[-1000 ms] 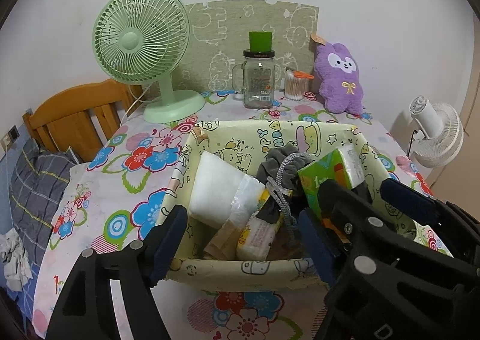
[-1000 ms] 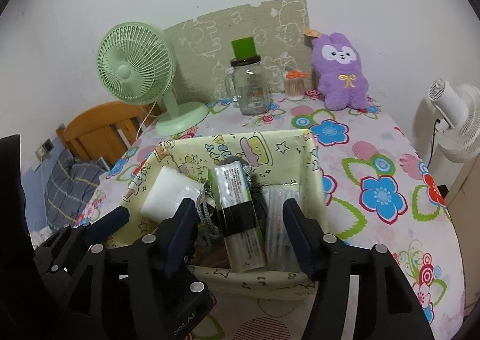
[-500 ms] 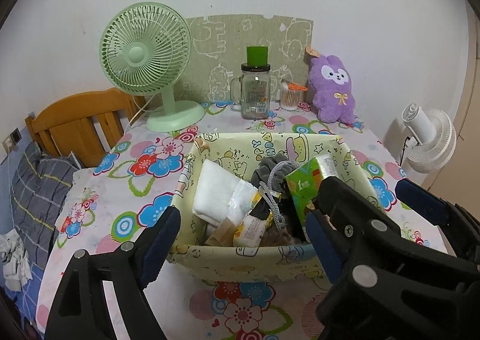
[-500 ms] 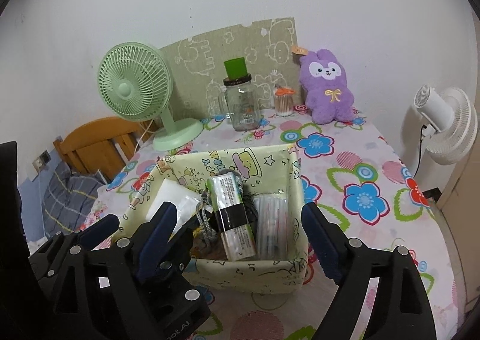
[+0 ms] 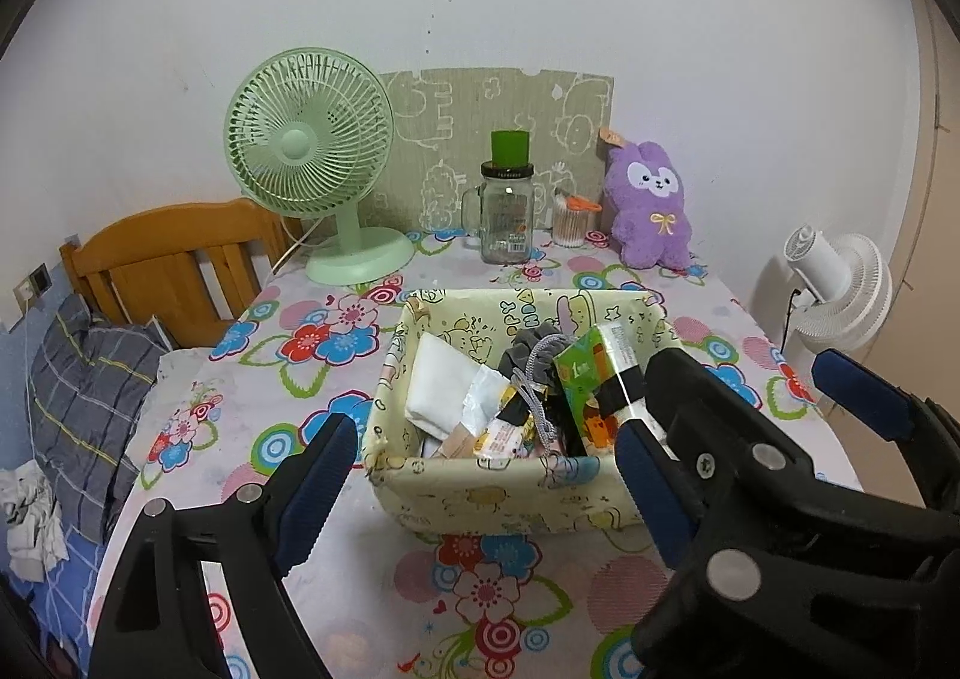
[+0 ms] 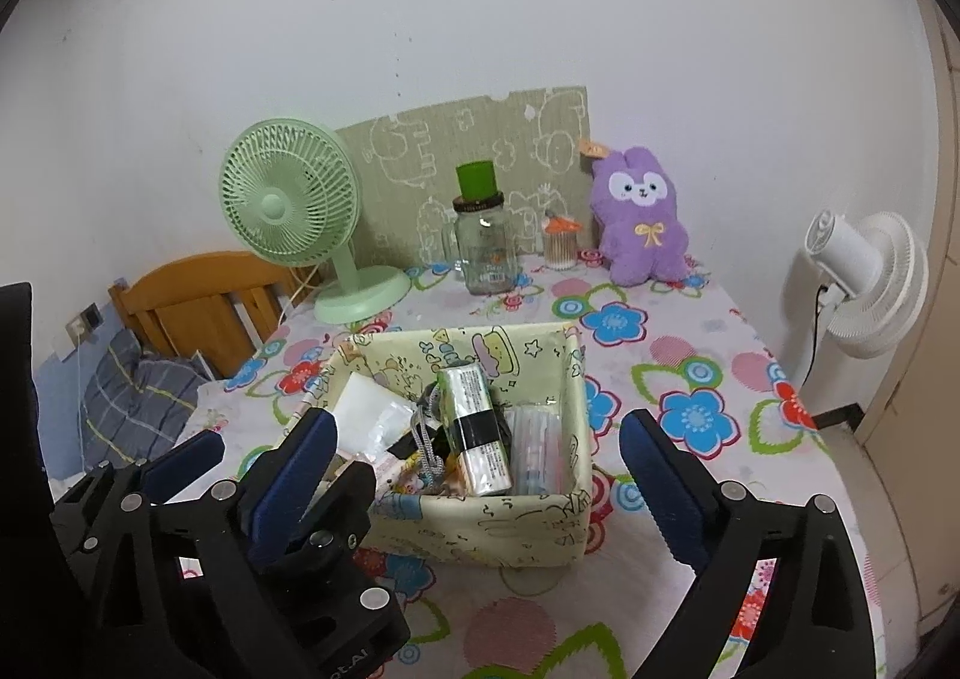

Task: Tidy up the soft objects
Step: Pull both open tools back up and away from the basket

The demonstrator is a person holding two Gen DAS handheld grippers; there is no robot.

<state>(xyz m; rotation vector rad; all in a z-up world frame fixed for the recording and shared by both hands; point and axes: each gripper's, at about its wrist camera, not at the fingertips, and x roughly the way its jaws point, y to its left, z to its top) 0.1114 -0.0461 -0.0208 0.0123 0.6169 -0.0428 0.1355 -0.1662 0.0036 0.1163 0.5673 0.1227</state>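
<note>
A pale yellow cartoon-print fabric basket [image 5: 480, 493] [image 6: 510, 523] stands on the flowered table. It holds a green tissue pack [image 5: 591, 379] [image 6: 474, 421], a white packet [image 5: 438, 379], a grey pouch [image 5: 534, 346] and other small items. A purple plush bunny [image 5: 651, 211] [image 6: 642, 217] leans on the back wall. My left gripper [image 5: 483, 469] is open and empty, in front of the basket. My right gripper [image 6: 480, 475] is open and empty, also in front of it, to the left gripper's right.
A green desk fan [image 5: 312, 163], a glass jar with a green lid [image 5: 507, 211] and a cotton-swab tub [image 5: 570, 217] stand at the back by a patterned board. A wooden chair [image 5: 168, 259] is left, a white fan [image 5: 840, 289] right.
Both grippers have pulled back and up from the basket, so it looks smaller and farther. The right gripper's jaws have spread wider. The basket's contents have not moved.
</note>
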